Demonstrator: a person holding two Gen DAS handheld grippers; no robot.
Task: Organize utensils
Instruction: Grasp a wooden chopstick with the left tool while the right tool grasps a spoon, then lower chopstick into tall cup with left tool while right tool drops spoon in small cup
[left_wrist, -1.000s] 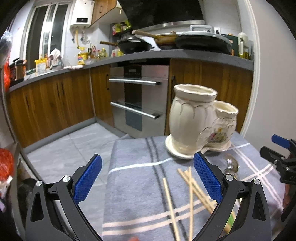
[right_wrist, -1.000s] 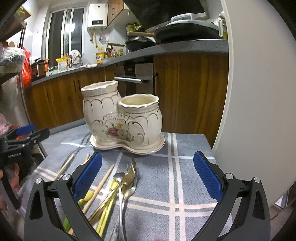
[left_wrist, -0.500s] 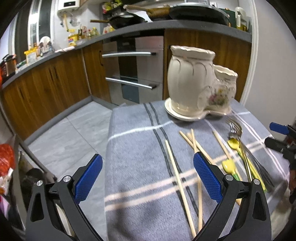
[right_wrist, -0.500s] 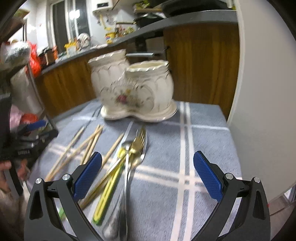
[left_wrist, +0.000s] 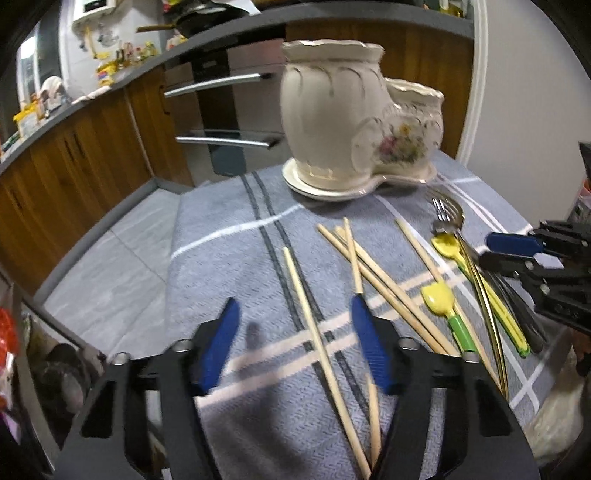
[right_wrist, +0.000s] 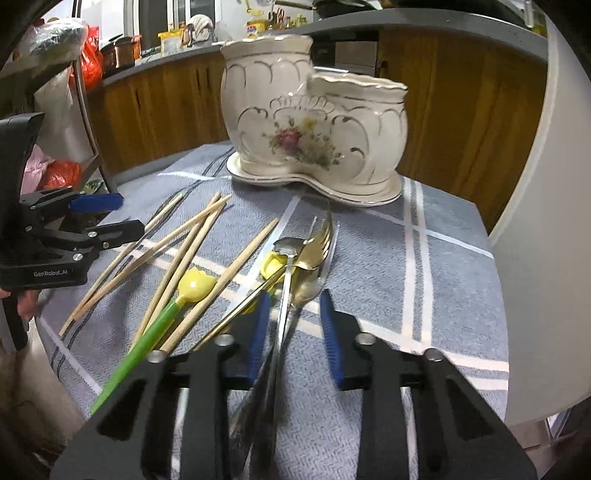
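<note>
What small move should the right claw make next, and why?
Probably finish closing. The right claw has just been narrowing, and the metal cutlery handles lie between its pads, which do not visibly press them yet. All cutlery still lies on the cloth, and the ceramic holder looks empty, so a grasp comes first.

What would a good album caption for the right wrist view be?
Right tool straddling metal cutlery on a grey cloth, ceramic holder waiting behind.

Left tongs (left_wrist: 295, 343) closing, unclamped; right tongs (right_wrist: 291, 332) likewise
</note>
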